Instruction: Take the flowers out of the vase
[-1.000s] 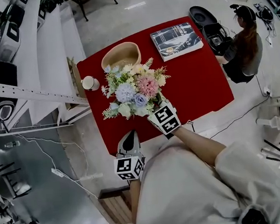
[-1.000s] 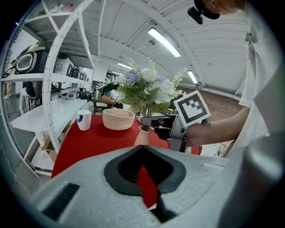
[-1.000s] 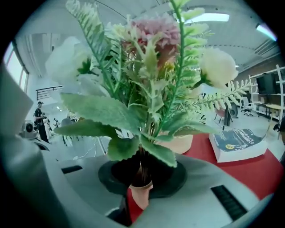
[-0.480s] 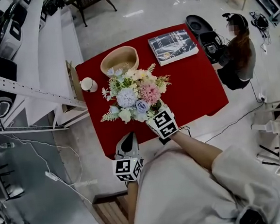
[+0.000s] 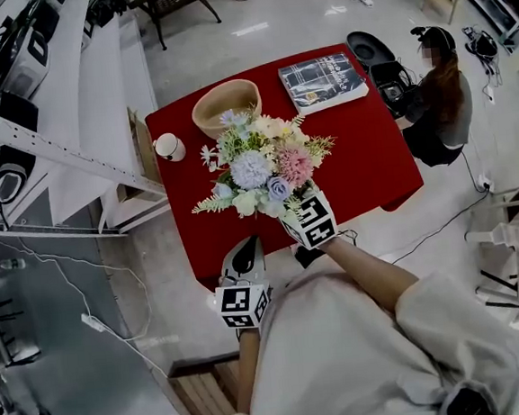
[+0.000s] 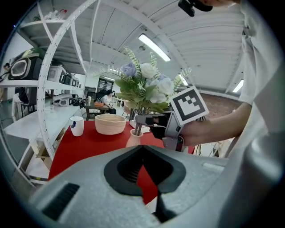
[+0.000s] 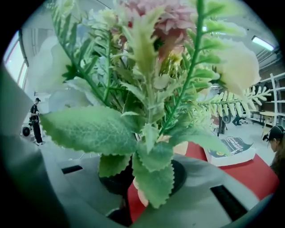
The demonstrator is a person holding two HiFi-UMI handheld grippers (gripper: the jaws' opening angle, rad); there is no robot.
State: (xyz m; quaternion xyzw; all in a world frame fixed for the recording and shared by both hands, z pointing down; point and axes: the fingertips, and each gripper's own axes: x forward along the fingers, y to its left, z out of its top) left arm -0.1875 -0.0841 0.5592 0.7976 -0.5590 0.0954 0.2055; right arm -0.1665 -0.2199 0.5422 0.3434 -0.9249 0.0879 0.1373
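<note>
Clamping the flowers [image 5: 265,165] low on their stems, the right gripper [image 6: 139,119] had its jaws drawn in on the bunch. In the right gripper view, leaves and stems filled the space between the jaws. We noted that the blooms spread directly above and ahead of this gripper.

Just below its jaws stood the pink vase [image 6: 133,140], upright on the red bench [image 5: 372,147]. The stems ran from the jaws down to the vase mouth. We could not tell whether their ends sat inside the vase or clear of it.

The left gripper [image 5: 245,247] hung to the left of the right gripper and nearer the person, over the bench's near edge and apart from the flowers. Its jaws were together with nothing between them.

Beyond the right gripper we recorded a woven bowl [image 5: 225,106], with a white mug [image 5: 168,147] to the left of it and a book [image 5: 322,81] to the right. A seated person [image 5: 439,96] was past the bench's far right corner.
</note>
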